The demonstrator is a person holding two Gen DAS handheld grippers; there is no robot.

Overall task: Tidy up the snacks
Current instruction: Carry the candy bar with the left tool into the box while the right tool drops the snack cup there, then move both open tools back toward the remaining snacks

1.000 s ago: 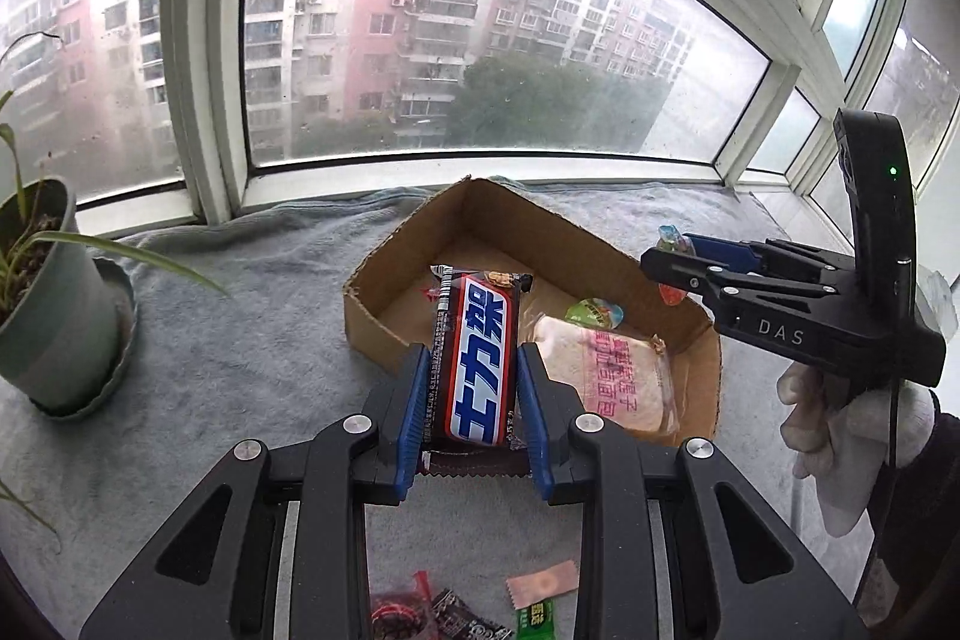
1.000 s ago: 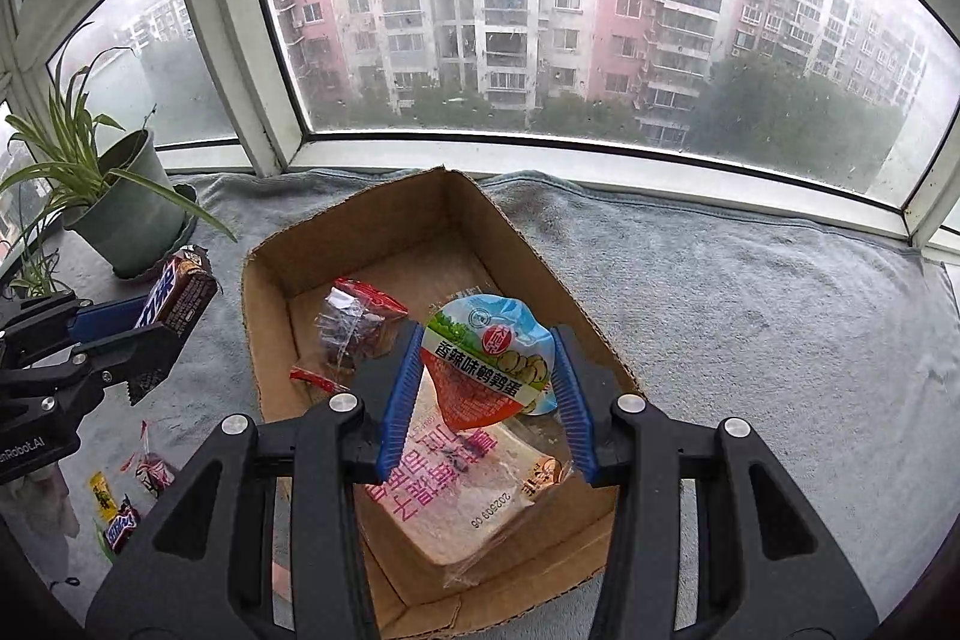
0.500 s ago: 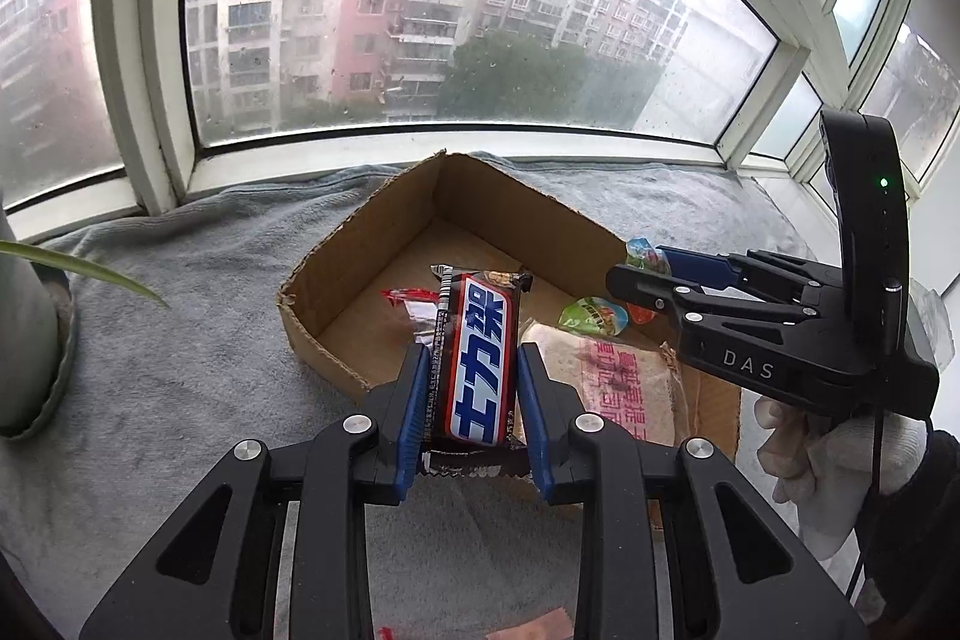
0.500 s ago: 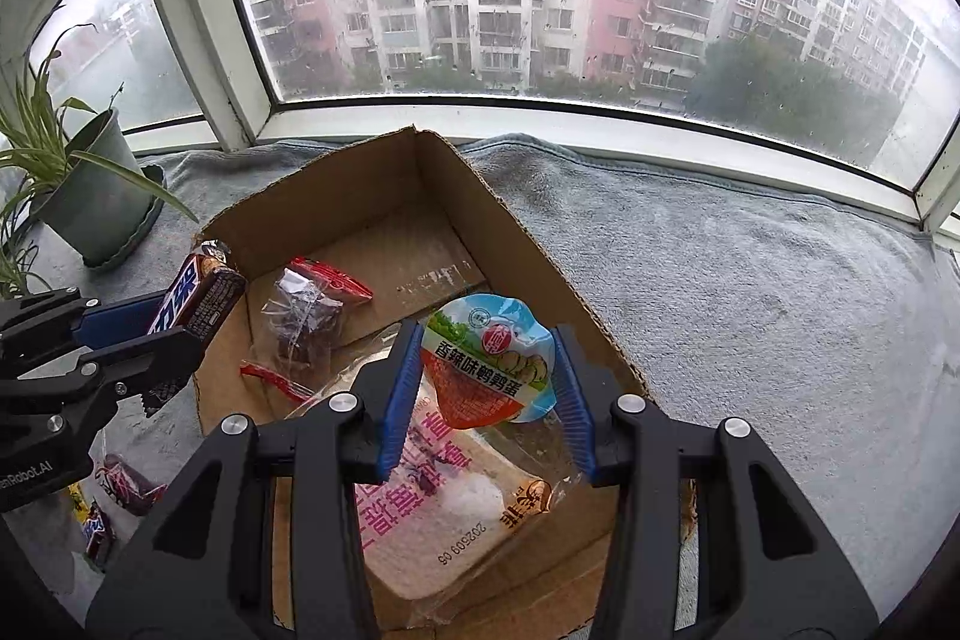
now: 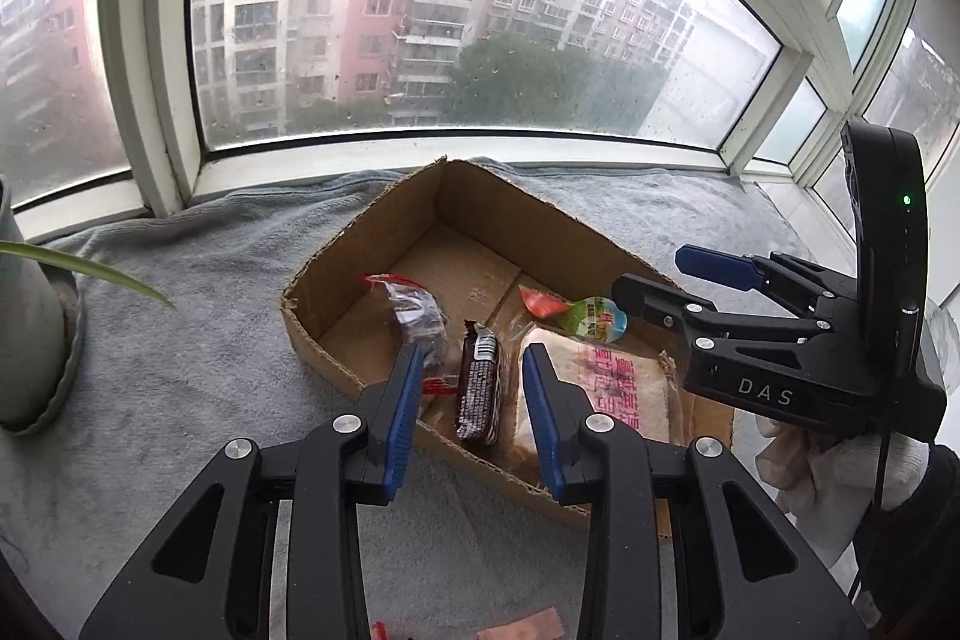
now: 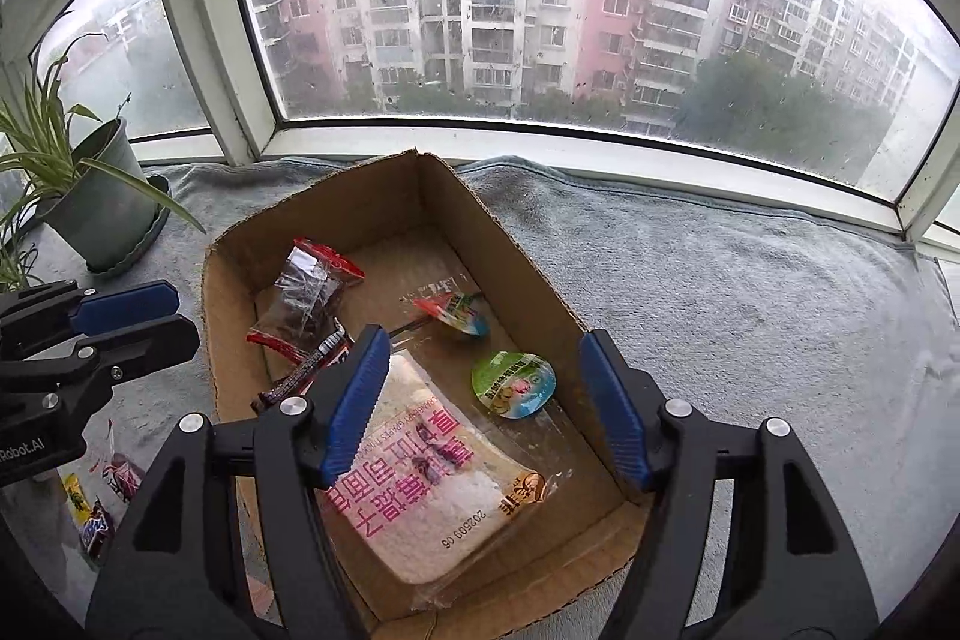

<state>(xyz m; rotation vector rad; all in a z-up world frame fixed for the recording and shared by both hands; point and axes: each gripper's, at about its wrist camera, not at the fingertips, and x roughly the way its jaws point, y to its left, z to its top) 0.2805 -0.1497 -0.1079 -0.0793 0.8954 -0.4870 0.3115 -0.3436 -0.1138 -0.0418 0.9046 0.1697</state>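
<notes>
Left wrist view, reading left to right: potted plant (image 5: 27,334) at the edge of the grey towel-covered surface (image 5: 180,370), then the open cardboard box (image 5: 360,232) set near the window. Left gripper (image 5: 468,403) hangs over the box's near wall, fingers parted with nothing between the pads — they have just been opening, and the chocolate bar (image 5: 478,388) now lies below them on the box floor, wrapper seam up, beside a clear bag of dark snacks (image 5: 417,319). Right of that, a large bread packet (image 5: 612,388) fills the near corner, likely laid flat because it is the bulkiest item. Right gripper (image 5: 678,280) sits above the box's right side, held by a white-gloved hand (image 5: 804,466). Right wrist view confirms it: fingers spread wide and empty, also just opened, with the round green-lidded cup (image 6: 514,384) lying on the box floor between them and a small red-and-green packet (image 6: 453,310) further in. Both items look freshly dropped rather than arranged. Several small wrapped snacks (image 6: 99,496) lie on the surface left of the box — by my reading the sorting is partway done, those being next.
</notes>
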